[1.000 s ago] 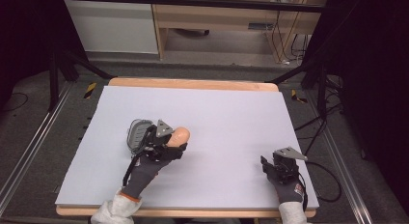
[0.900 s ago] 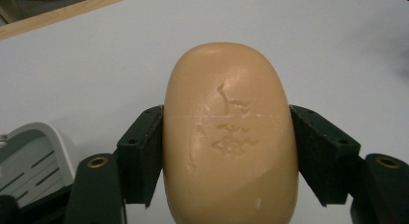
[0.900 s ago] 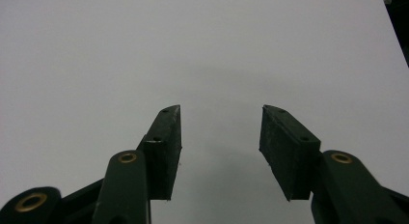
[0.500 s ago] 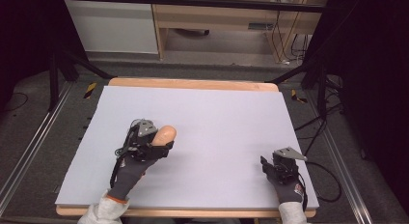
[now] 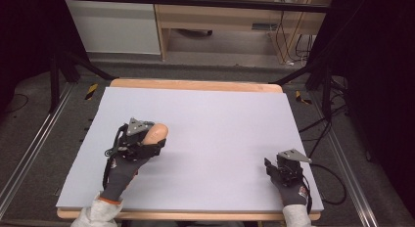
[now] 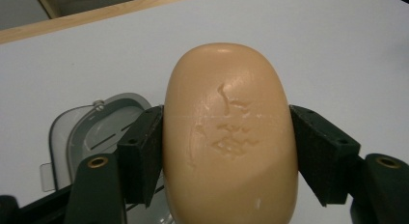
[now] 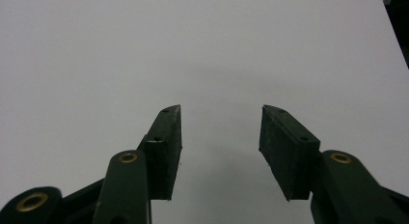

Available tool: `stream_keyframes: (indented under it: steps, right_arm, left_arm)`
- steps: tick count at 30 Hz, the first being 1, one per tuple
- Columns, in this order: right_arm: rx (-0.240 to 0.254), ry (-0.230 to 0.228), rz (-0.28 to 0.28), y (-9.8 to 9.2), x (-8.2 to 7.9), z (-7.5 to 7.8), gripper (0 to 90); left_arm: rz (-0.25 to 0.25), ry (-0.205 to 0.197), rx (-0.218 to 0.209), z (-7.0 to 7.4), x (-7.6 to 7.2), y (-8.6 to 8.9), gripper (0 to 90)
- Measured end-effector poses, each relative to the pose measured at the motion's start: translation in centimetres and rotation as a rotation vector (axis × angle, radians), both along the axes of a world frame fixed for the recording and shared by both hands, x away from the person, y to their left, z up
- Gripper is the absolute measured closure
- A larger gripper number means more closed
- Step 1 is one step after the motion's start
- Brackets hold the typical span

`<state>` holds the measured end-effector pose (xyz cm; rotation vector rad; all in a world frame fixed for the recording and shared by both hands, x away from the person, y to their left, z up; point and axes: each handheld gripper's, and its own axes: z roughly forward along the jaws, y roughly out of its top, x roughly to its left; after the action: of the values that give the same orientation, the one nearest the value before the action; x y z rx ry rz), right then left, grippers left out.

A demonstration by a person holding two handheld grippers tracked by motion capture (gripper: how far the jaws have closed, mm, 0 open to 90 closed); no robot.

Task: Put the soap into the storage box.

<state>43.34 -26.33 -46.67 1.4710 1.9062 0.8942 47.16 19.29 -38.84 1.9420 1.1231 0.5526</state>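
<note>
We have the bar of soap [image 6: 229, 137] clamped across its width between the jaws of the left gripper [image 6: 226, 154], held over the left part of the table [image 5: 220, 114]. Just beside and below it, seen past the left jaw in the left gripper view, lies a grey soap dish [image 6: 91, 132] on the white surface; in the high view the dish is hidden under our hand, so we cannot tell how it sits there. The right gripper [image 7: 219, 147] rests near the table's right front corner, jaws spread and empty.

We judge the step in hand to be carrying the soap to or from the dish. To do it well, we should keep the squeeze steady, since the bar is smooth and rounded and could slip out forwards. If it goes into the dish, we should line its long side with the dish's long side, lower until it rests, then let go.
</note>
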Motion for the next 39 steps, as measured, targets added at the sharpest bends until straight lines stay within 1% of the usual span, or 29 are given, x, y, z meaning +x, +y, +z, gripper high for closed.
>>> stream_keyframes:
  steps: [7,16,19,21,27,28,38,39]
  right_arm:
    - [-0.001,-0.001,-0.001,0.0,0.0,0.0,50.0]
    - [-0.003,0.001,-0.003,0.1,0.0,0.0,50.0]
    - [-0.002,-0.001,-0.001,0.1,0.0,0.0,50.1]
    - [-0.002,0.003,-0.003,0.1,0.1,-0.1,50.1]
    - [-0.004,0.0,-0.003,0.1,0.0,0.0,50.1]
    - [-0.003,0.0,-0.002,0.1,0.0,0.0,50.1]
    - [-0.004,0.0,-0.002,0.1,0.1,0.0,50.2]
    - [-0.003,0.001,-0.002,0.1,0.1,0.0,50.1]
  left_arm:
    - [0.041,0.001,-0.012,0.0,0.7,1.4,31.9]
    - [0.073,0.004,-0.019,-0.4,1.5,2.2,31.8]
    - [0.085,0.003,-0.019,-0.6,1.8,2.5,31.8]
    - [0.096,0.012,-0.019,-1.0,2.2,2.8,31.9]
    - [0.103,0.02,-0.004,-1.6,2.7,3.1,31.9]
    - [0.108,0.025,-0.01,-1.8,2.7,3.1,31.9]
    - [0.13,0.045,-0.004,-2.8,3.4,3.4,31.9]
    - [0.131,0.046,0.004,-2.9,3.4,3.5,31.9]
